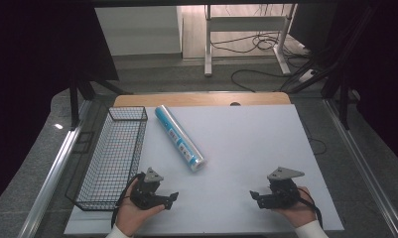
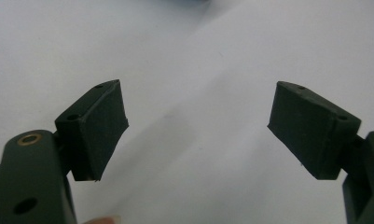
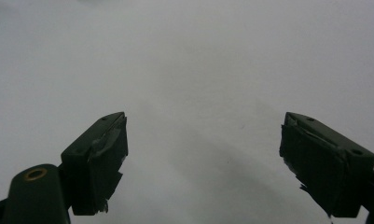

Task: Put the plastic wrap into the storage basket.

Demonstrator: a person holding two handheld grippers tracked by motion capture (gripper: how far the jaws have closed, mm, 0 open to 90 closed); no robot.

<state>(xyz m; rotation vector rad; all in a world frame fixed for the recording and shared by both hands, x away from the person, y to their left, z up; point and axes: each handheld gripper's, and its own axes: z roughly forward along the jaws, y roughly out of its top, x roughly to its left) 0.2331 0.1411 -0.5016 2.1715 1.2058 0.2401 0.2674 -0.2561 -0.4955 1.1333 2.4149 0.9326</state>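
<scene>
A person is holding a two-jaw gripper in each hand over a white table sheet (image 1: pixel 246 148). The left gripper (image 1: pixel 172 197) is resting low at the near left of the sheet, just beside the near end of a black wire basket (image 1: pixel 112 158), and it is pointing toward the right. In the left gripper view its jaws are standing wide apart, with nothing but bare white sheet between the pads (image 2: pixel 103 128). The right gripper (image 1: pixel 253 196) is sitting at the near right, well apart from the left one and pointing back toward it. Its jaws are also gaping wide over bare sheet, and the tape on its pads (image 3: pixel 107 161) is looking frayed. A blue-wrapped roll (image 1: pixel 180 138) is lying slantwise on the sheet, farther back than the two grippers and near the basket's right side, touching neither gripper.
</scene>
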